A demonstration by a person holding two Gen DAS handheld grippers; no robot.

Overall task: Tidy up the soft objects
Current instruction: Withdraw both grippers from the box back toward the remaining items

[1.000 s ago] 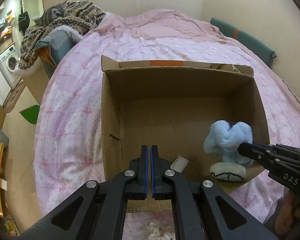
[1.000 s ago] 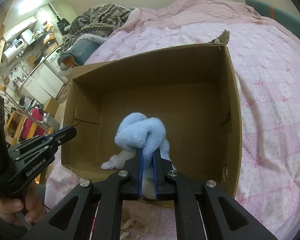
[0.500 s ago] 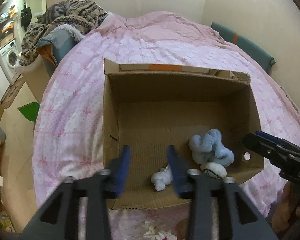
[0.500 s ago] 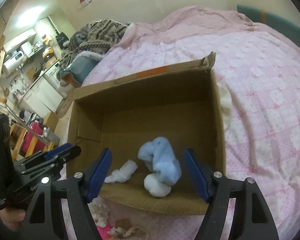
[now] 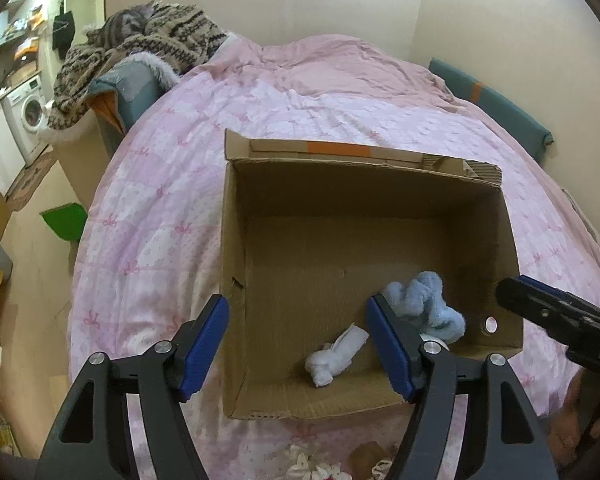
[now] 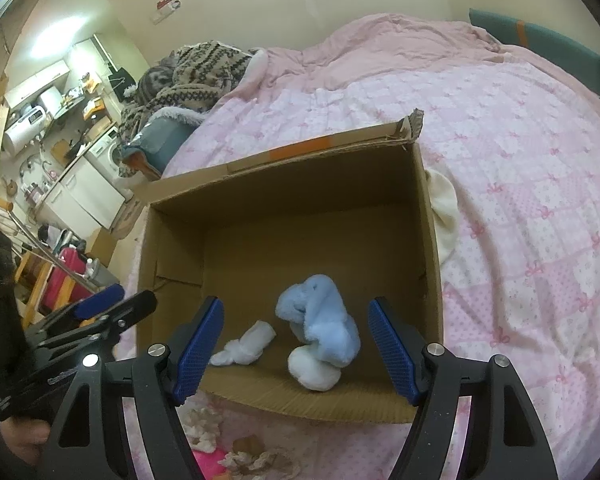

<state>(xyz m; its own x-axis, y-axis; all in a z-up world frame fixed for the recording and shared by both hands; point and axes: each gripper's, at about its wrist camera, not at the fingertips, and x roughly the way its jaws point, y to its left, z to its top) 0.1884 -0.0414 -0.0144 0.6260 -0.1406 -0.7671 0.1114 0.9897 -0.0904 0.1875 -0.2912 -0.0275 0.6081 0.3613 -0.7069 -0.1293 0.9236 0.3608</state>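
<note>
Pink bedspread (image 5: pixel 172 184) under cardboard box (image 5: pixel 236 264), kitchen behind; both hand-held grippers (image 5: pixel 298 346) (image 6: pixel 296 346) wide, empty.

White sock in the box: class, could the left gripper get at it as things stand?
Probably yes. The left gripper is open above the near wall of the box, the white sock lies bare on the floor between its fingers, and the blue sock sits to one side.

Both wrist cameras look steeply down from near the box's (image 5: pixel 236 280) front edge toward the bed's (image 6: pixel 520 160) head; both share the box (image 6: pixel 428 240) interior, each glimpsing the other gripper.
</note>
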